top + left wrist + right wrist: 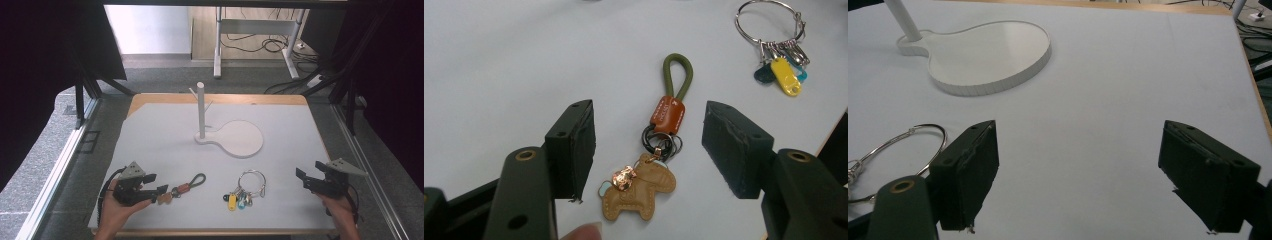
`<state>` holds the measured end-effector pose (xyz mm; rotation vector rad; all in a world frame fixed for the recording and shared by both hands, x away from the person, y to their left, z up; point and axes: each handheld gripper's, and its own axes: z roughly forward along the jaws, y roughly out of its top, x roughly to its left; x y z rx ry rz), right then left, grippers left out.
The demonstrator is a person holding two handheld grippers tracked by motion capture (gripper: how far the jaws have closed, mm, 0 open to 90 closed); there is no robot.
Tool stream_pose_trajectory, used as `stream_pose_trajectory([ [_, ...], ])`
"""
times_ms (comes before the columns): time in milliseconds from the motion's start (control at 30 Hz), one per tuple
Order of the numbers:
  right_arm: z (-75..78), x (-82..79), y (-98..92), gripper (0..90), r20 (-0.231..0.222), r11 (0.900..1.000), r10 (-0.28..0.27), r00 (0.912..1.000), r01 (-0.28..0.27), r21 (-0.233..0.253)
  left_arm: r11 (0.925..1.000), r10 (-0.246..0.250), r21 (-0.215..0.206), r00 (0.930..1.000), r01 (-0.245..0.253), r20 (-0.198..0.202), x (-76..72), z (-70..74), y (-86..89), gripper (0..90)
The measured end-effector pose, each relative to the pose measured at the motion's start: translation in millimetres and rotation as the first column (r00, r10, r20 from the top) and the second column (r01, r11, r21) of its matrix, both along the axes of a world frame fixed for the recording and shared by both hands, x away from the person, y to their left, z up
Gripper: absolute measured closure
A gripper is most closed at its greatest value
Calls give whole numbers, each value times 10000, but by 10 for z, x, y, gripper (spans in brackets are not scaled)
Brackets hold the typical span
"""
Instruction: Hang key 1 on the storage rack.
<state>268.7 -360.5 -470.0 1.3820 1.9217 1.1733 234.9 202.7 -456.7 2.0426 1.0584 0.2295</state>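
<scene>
My left gripper (649,150) stands with jaws spread either side of the horse keychain (659,145), which lies flat on the grey table (165,145). I judge it light and floppy: stitched tan leather, small rings, green cord loop; the stiffer brown sleeve looks the best hold. My right gripper (1078,175) is spread over nothing. Beyond: key ring (247,187), white stand (201,107).

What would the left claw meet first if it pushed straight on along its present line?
Probably the tan leather horse charm of the green-looped keychain, lying between the open left claw's jaws, then its brown leather tab. Height above the white table is unclear.
</scene>
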Motion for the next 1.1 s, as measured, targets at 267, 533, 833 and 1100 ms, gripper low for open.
stream_pose_trajectory([
  [267,-6,-58,-28,192,-136,9990,266,9996,-271,-346,9999,-79,103,10000,79,15,24,-5,-36,384],
  [533,-28,-40,-7,204,-292,9979,485,9984,-497,-416,9999,-137,32,9999,137,57,10,14,-12,386],
  [833,-68,0,60,216,-476,9942,798,9957,-829,-678,9992,-226,325,9996,221,139,5,60,-34,387],
  [1100,-72,-5,73,225,-527,9922,920,9944,-960,-790,9949,-699,735,9975,694,49,40,183,-113,400],
])
